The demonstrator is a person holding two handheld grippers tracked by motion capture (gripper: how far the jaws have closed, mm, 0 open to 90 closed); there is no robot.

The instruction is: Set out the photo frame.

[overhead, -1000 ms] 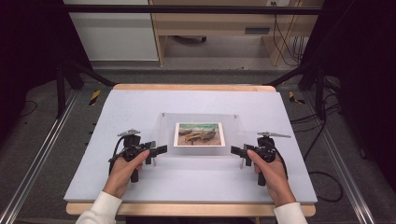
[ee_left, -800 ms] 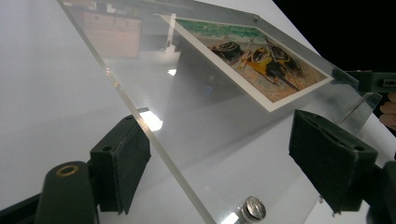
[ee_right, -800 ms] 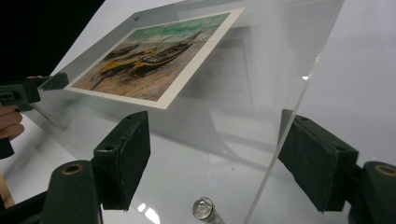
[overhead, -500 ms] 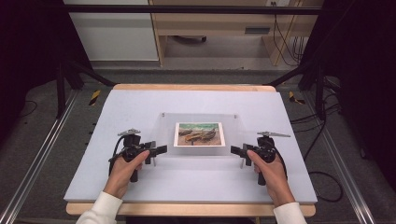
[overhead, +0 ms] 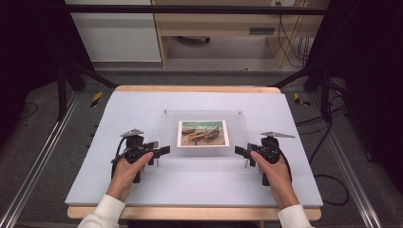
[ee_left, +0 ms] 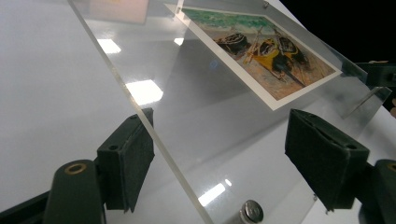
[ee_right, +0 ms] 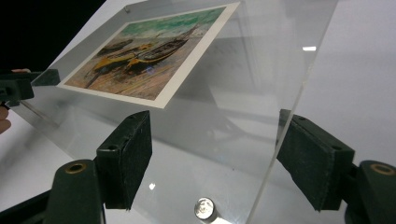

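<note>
The clear frame (overhead: 204, 135) lies mid-table between the left gripper (overhead: 161, 151) and right gripper (overhead: 241, 151). The gripper views show each pair of jaws spread around a frame corner, pads apart from it

A pale grey-white counter (overhead: 142, 109) with a wooden edge carries a clear acrylic frame (overhead: 204, 118) near its middle (a picture of beached boats (overhead: 203, 134) sits inside), raised on small metal standoffs (ee_right: 204, 208).
</note>
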